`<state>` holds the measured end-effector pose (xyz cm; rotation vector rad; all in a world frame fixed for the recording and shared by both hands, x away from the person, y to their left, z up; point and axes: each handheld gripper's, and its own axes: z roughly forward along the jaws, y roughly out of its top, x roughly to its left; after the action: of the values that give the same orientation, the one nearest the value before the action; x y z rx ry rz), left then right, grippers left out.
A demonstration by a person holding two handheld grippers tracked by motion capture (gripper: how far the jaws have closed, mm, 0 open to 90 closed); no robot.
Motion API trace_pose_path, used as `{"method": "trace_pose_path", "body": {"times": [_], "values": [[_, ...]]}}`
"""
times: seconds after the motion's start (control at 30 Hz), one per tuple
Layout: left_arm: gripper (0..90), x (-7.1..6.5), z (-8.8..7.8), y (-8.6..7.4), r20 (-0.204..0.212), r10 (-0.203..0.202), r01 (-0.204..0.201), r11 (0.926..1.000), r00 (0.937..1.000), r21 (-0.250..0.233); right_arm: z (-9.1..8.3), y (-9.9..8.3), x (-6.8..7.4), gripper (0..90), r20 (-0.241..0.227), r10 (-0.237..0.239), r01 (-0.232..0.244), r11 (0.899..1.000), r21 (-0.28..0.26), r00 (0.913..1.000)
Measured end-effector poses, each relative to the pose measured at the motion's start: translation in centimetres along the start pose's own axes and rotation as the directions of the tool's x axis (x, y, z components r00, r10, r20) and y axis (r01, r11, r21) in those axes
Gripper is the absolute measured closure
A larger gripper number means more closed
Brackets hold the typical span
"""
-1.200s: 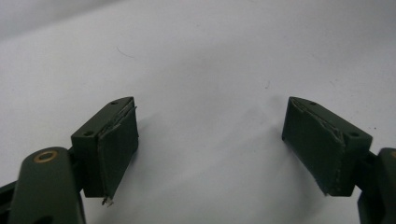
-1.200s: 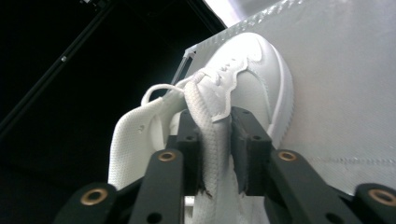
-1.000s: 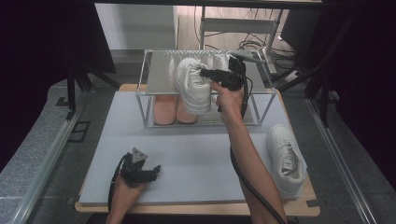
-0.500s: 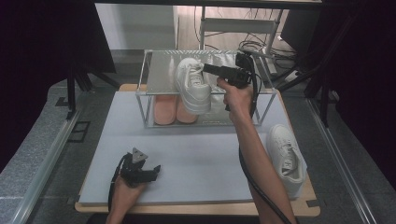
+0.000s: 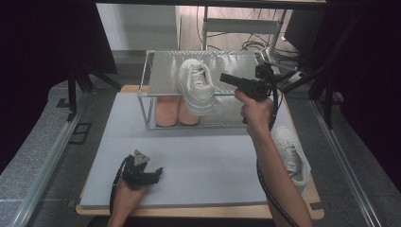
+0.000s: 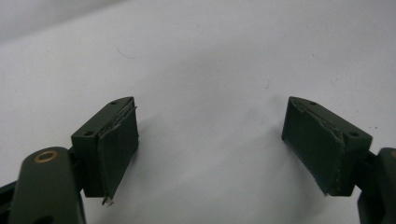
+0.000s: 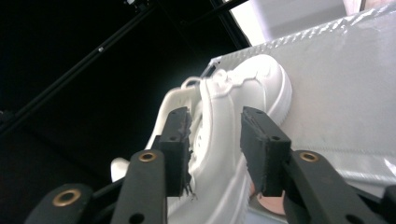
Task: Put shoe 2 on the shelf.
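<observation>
A lab recording bay: black curtains (image 5: 42, 42), metal framing (image 5: 71, 90), loose floor cables (image 5: 255, 45) around the table (image 5: 198, 208).

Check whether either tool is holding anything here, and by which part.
Nothing is held. The right tool hangs beside the white shoe on the rack's top shelf, apart from it, its jaws just closing. The left tool is open over the bare mat.

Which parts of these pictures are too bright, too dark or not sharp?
High view: the surroundings of the table are nearly black, and the white shoe on the rack looks slightly soft. Right gripper view: the shoe is overexposed and blurred, the background black. Left gripper view: evenly lit, pads sharp, soft shadows beneath them.
</observation>
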<state>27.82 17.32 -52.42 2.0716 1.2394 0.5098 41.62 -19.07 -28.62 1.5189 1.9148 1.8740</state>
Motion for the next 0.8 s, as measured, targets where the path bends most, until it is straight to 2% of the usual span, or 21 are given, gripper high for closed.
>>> {"method": "trace_pose_path", "body": {"times": [0.17,0.2,0.4,0.5,0.8], "values": [[18.4,0.0,0.0,0.0,-0.002,0.005,-0.005,1.0000,1.0000,0.000,-1.1,-1.7,0.5,73.7,0.008,-0.066,0.065,0.997,0.029,0.9978],[18.4,-0.1,0.0,0.0,-0.002,-0.004,0.004,1.0000,1.0000,-0.008,-1.2,-1.9,0.6,75.2,0.006,-0.074,0.074,0.997,0.034,0.9972],[18.4,-0.1,0.0,0.0,-0.002,-0.004,0.004,1.0000,1.0000,-0.007,-1.9,-4.0,1.5,85.3,-0.018,-0.133,0.134,0.989,0.061,0.9909],[18.4,-0.1,0.0,0.0,-0.002,-0.004,0.004,1.0000,1.0000,-0.007,-2.1,-5.2,1.8,89.5,-0.037,-0.146,0.148,0.986,0.079,0.9886],[18.4,-0.1,0.0,0.0,-0.003,-0.004,0.004,1.0000,1.0000,-0.008,-1.4,-8.7,2.3,90.0,-0.068,-0.192,0.199,0.973,0.119,0.9789]]}}
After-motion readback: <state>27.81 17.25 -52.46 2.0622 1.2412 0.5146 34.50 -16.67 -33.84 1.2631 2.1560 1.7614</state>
